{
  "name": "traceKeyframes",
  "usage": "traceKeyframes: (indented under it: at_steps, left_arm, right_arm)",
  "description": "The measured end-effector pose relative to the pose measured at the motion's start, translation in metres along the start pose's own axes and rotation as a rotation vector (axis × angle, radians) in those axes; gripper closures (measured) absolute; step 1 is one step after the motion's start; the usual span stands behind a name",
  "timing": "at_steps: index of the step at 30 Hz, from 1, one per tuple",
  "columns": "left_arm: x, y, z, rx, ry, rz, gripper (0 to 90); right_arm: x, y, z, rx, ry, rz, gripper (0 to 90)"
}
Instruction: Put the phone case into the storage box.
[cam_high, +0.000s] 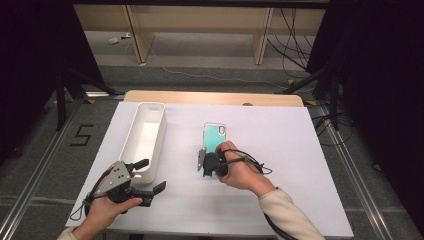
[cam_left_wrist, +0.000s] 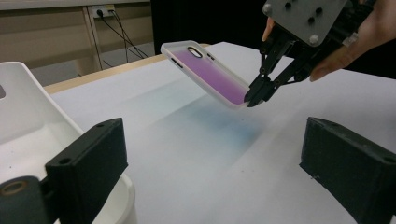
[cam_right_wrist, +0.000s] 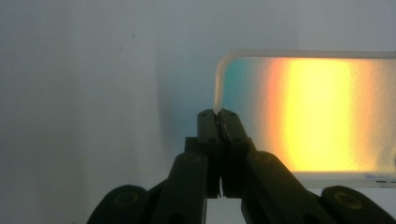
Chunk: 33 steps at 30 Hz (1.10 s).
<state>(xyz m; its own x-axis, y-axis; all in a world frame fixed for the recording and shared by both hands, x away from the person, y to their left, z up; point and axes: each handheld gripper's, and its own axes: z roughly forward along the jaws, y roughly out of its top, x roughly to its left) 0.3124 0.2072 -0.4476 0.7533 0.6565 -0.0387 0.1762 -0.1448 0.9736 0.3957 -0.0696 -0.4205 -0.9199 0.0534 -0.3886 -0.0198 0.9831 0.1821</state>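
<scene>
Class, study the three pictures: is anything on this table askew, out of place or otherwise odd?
Yes. The phone case does not lie flat: the right gripper pinches its near edge, so it hangs tilted above the white table. The white bin looks upright, and the left gripper is open beside it.

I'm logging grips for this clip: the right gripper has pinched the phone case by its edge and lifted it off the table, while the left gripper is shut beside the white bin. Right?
Not quite: the left gripper is open, its jaws wide apart with nothing between them, as the left gripper view shows. The rest holds: the right gripper pinches the phone case by its edge, lifted off the table, beside the white bin.
</scene>
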Motion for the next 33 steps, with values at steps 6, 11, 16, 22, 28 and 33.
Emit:
traceKeyframes:
  at_steps: [6,11,16,22,28,33]
  left_arm:
    - [0.0,0.012,0.004,-0.013,0.021,0.0,9.0]
    - [0.004,0.023,0.009,-0.018,0.049,-0.01,13.5]
    - [0.005,0.033,0.021,-0.019,0.053,0.005,15.3]
    - [0.005,0.044,0.037,0.011,0.045,0.019,15.3]
    - [0.007,0.052,0.051,0.029,0.054,0.015,15.5]
    - [0.009,0.058,0.061,0.04,0.056,0.002,15.8]
  right_arm:
    - [0.002,0.0,-0.001,-0.001,-0.007,-0.003,89.5]
    - [0.003,0.0,-0.004,-0.007,-0.015,0.0,89.5]
    - [0.004,0.002,-0.006,-0.014,-0.012,-0.02,89.5]
    - [0.007,0.002,-0.01,-0.019,-0.023,-0.013,89.5]
    - [0.008,0.002,-0.015,-0.021,-0.039,-0.018,89.5]
    - [0.012,0.004,-0.017,-0.024,-0.042,-0.024,89.5]
